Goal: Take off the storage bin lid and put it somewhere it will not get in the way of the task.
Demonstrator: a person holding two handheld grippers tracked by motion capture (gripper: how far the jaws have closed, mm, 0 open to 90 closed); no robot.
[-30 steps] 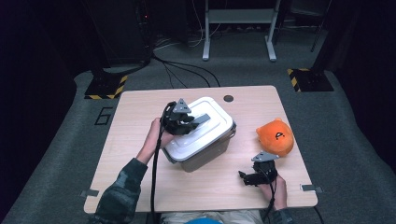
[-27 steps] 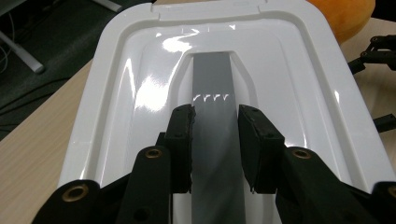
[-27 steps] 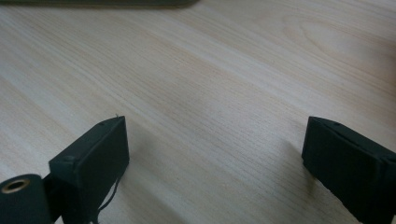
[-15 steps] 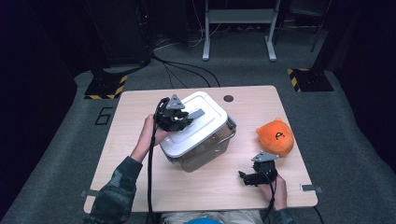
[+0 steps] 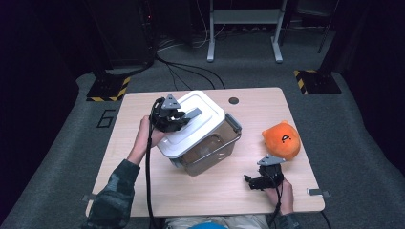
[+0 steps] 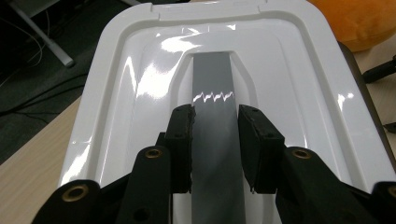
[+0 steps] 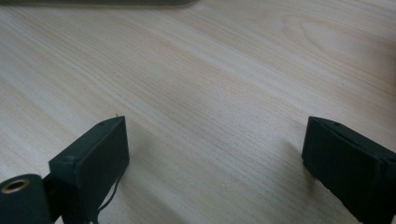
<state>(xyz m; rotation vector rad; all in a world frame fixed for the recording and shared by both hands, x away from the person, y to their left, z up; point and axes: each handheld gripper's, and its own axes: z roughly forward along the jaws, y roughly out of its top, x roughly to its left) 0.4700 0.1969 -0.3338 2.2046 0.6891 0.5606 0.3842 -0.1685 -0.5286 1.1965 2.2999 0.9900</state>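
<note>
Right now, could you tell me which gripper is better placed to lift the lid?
Left. The left gripper is shut on the lid's grey handle; the right gripper rests open on the table.

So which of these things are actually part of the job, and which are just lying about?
In use:
- clear plastic box
- its white lid
- grey lid handle
- left gripper, jaws shut on the handle

Lying about:
- orange plush toy
- right gripper, jaws open over the table
</note>
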